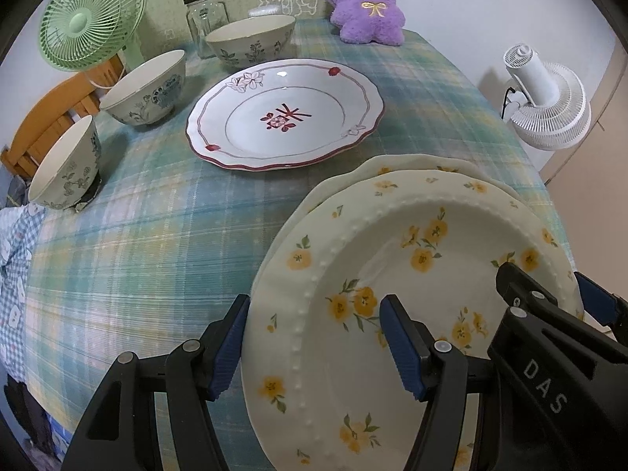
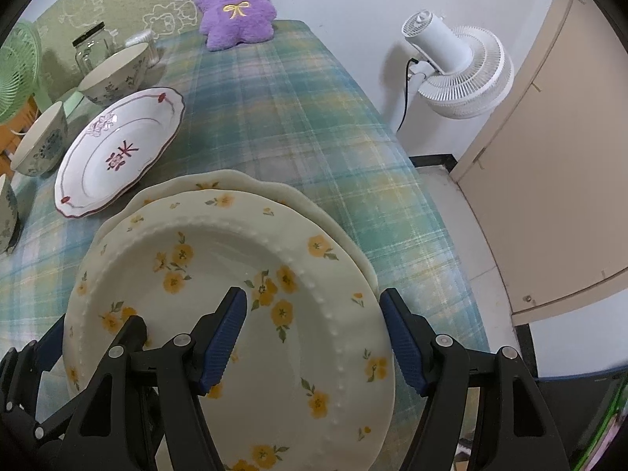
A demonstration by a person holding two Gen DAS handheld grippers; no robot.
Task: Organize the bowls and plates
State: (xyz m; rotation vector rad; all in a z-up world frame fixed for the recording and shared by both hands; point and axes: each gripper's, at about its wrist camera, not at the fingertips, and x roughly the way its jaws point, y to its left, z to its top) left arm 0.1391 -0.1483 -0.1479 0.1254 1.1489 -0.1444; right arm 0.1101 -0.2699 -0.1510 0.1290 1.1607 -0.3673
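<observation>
A cream plate with yellow flowers [image 1: 392, 274] [image 2: 243, 274] lies on top of a second cream plate [image 1: 412, 165] [image 2: 235, 180] near the table's front. My left gripper [image 1: 314, 341] is open, its fingers straddling the top plate's left rim. My right gripper [image 2: 314, 337] is open, straddling its right rim; it also shows in the left wrist view [image 1: 549, 294]. A white plate with red pattern [image 1: 286, 114] [image 2: 117, 153] lies farther back. Three patterned bowls [image 1: 66, 168] [image 1: 147, 88] [image 1: 251, 39] stand along the left.
A plaid cloth [image 1: 157, 235] covers the table. A green fan [image 1: 90, 15], a glass jar [image 1: 206, 19] and a purple plush toy [image 1: 367, 4] stand at the back. A white fan [image 2: 459, 66] and a beige cabinet [image 2: 549, 157] are off the right edge.
</observation>
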